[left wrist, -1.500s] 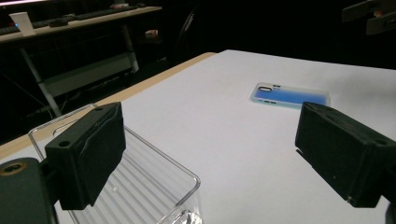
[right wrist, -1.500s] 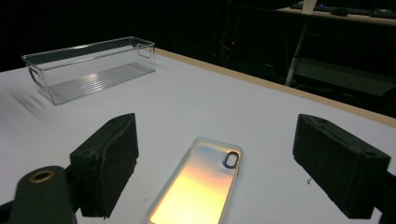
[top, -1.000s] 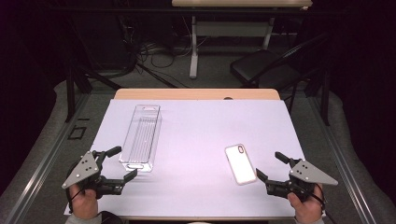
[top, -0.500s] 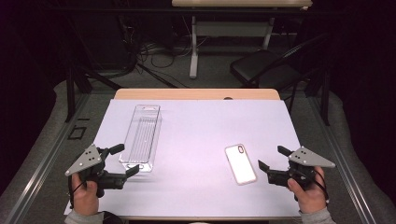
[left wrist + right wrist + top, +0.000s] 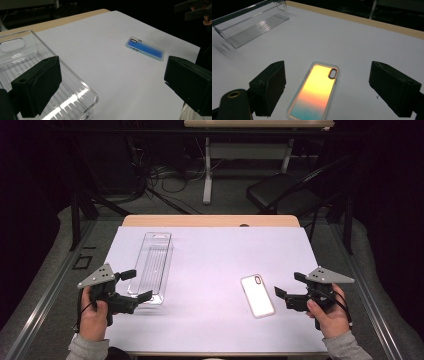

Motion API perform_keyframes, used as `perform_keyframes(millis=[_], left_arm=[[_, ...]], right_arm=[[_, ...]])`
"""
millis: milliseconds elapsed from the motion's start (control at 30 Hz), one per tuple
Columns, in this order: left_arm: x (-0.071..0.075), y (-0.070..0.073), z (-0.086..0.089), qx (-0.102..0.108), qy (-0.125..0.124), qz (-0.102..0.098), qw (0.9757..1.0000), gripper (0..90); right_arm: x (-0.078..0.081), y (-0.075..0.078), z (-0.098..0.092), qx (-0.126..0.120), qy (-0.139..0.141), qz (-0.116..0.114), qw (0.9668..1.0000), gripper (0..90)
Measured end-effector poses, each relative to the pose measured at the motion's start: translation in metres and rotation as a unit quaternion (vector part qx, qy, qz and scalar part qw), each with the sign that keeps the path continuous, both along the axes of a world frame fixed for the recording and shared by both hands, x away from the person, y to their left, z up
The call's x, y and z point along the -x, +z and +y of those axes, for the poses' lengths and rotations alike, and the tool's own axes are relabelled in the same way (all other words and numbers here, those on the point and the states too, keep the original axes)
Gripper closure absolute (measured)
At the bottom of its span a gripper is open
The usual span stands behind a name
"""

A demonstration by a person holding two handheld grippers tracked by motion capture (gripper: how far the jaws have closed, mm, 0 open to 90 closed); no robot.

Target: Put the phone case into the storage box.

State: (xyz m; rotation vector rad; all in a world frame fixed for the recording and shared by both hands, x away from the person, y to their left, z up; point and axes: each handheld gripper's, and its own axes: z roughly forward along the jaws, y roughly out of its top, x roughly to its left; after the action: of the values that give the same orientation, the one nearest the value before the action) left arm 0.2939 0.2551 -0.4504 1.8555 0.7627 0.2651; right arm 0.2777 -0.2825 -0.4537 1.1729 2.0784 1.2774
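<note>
both grippers rose; left gripper (image 5: 134, 285) jaws opening beside tray (image 5: 153, 265) edge

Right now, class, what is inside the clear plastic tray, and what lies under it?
The clear plastic tray holds nothing; its ribbed floor shows bare in the left gripper view. Through it shows the white sheet it rests on. The sheet covers most of the table, so that part stays hidden.

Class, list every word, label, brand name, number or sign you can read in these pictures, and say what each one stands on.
None: no readable text appears anywhere.
Phone case: iridescent back, no logo or lettering.
Clear plastic tray: only moulded ribs, no label.
White table cover: blank.
Left tongs and right tongs: plain black pads and grey plates, no markings that can be read.
</note>
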Motion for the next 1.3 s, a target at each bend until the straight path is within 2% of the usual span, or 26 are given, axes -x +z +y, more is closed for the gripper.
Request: perform_keyframes(millis=[67,100,133,167,200,233,300,367,500,600,733,800,867,933,967,1100,1200,1300], left_arm=[[-0.004,0.001,-0.003,-0.004,-0.002,0.006,1.0,0.9],[-0.008,0.003,-0.006,-0.01,-0.004,0.013,0.9999,0.4],[-0.008,0.003,-0.006,-0.01,-0.004,0.013,0.9999,0.4],[-0.009,0.004,-0.008,-0.011,-0.005,0.016,0.9998,0.4],[-0.011,0.005,-0.01,-0.011,-0.007,0.015,0.9998,0.4],[-0.012,0.006,-0.011,-0.012,-0.01,0.013,0.9998,0.4],[-0.015,0.009,-0.014,-0.018,-0.012,0.012,0.9997,0.4],[-0.02,0.012,-0.018,-0.029,-0.008,0.014,0.9994,0.4],[-0.025,0.014,-0.021,-0.031,-0.003,0.024,0.9992,0.4],[-0.028,0.015,-0.026,-0.033,-0.002,0.027,0.9991,0.4],[-0.033,0.018,-0.033,-0.031,-0.001,0.023,0.9993,0.4],[-0.036,0.02,-0.036,-0.033,-0.001,0.026,0.9991,0.4],[-0.039,0.022,-0.039,-0.038,0.008,0.022,0.999,0.5],[-0.042,0.025,-0.042,-0.043,0.011,0.019,0.9988,0.6],[-0.044,0.026,-0.044,-0.042,0.01,0.018,0.9989,0.7],[-0.05,0.028,-0.049,-0.039,0.011,0.014,0.9991,1.7],[-0.056,0.029,-0.053,-0.041,0.01,0.017,0.999,2.3],[-0.06,0.03,-0.056,-0.039,0.011,0.018,0.999,2.3]], right_arm=[[-0.002,0.001,0.001,0.0,0.002,0.005,1.0,13.8],[-0.005,0.002,0.002,0.004,0.006,0.017,0.9998,13.9],[-0.005,0.002,0.002,0.004,0.006,0.017,0.9998,13.9],[-0.009,0.004,0.003,0.004,0.009,0.029,0.9995,13.9],[-0.009,0.004,0.003,0.004,0.009,0.029,0.9995,13.9],[-0.013,0.006,0.004,0.002,0.011,0.04,0.9991,13.8],[-0.016,0.008,0.006,0.002,0.013,0.048,0.9988,13.7],[-0.02,0.01,0.008,0.002,0.013,0.052,0.9985,13.2],[-0.025,0.013,0.01,0.003,0.021,0.062,0.9979,7.6],[-0.031,0.016,0.014,0.004,0.014,0.067,0.9976,6.6],[-0.037,0.019,0.021,0.023,0.02,0.079,0.9964,4.8],[-0.041,0.019,0.025,0.043,0.03,0.09,0.9946,4.0],[-0.044,0.02,0.028,0.055,0.03,0.104,0.9926,4.5],[-0.046,0.019,0.03,0.06,0.031,0.104,0.9923,4.9],[-0.051,0.018,0.031,0.068,0.03,0.113,0.9909,6.0],[-0.058,0.017,0.033,0.073,0.028,0.126,0.989,7.3],[-0.066,0.016,0.036,0.082,0.023,0.144,0.9859,10.6],[-0.07,0.017,0.038,0.084,0.019,0.151,0.9847,12.4]])
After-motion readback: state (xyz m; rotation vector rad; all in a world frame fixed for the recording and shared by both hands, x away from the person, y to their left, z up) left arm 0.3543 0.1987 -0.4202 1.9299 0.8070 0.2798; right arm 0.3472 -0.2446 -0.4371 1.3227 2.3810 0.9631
